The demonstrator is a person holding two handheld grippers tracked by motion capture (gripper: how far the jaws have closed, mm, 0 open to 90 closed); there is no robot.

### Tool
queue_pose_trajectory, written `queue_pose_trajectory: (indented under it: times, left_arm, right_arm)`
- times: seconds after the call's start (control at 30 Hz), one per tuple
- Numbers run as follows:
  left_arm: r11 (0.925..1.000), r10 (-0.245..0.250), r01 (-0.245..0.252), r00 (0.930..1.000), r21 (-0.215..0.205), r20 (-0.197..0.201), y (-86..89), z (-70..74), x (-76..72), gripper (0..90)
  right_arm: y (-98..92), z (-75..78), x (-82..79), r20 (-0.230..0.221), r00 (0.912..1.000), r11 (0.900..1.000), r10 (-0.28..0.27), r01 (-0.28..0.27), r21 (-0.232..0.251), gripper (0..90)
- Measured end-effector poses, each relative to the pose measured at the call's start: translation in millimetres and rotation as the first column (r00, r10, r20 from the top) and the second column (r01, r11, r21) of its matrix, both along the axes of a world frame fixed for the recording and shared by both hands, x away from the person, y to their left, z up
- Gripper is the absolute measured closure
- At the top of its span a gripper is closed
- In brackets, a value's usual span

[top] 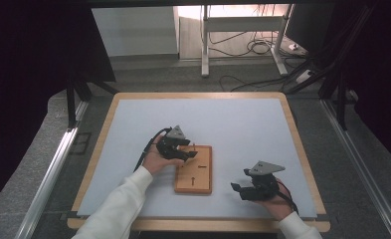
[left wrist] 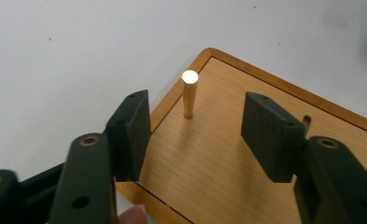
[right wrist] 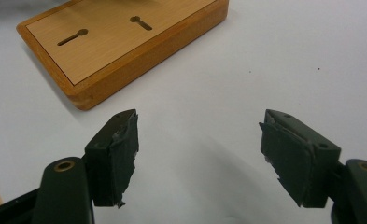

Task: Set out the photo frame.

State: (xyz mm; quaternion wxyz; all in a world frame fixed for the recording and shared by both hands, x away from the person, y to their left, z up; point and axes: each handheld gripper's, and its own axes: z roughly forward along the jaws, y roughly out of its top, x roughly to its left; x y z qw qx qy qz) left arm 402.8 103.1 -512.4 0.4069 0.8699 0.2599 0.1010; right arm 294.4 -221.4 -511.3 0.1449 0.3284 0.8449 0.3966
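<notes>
Left gripper (left wrist: 195, 135), jaws apart around an upright wooden peg (left wrist: 189, 93) at the board's (top: 203, 179) twelve o'clock, could perhaps tilt it if closing off-centre; right gripper (right wrist: 197, 158) is open.

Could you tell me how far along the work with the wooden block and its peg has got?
One wooden peg already stands upright near a corner of the wooden block. In hand: the left tongs sit open around that peg, pads not yet touching it. The right tongs are open, with nothing between them, over the table beside the block. Two keyhole slots show without pegs, so gripping the peg remains.
</notes>
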Motion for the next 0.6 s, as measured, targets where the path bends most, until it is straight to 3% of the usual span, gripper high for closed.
queue_pose_trajectory:
  times: [0.4,0.6]
  left_arm:
    - [0.9991,-0.03,0.03,0.9995,-0.031,-0.013,-8.7,-3.5,11.4,71.3]
    - [0.9988,-0.039,0.038,0.9992,-0.031,-0.011,-9.3,-5.9,11.9,78.8]
  right_arm:
    - [0.4,-1.4,0.1,-0.001,1.0,1.0,0.0,0.0,-0.009,28.1]
    - [2.4,-1.0,-0.9,0.008,1.0,1.0,0.003,-0.003,-0.005,28.1]
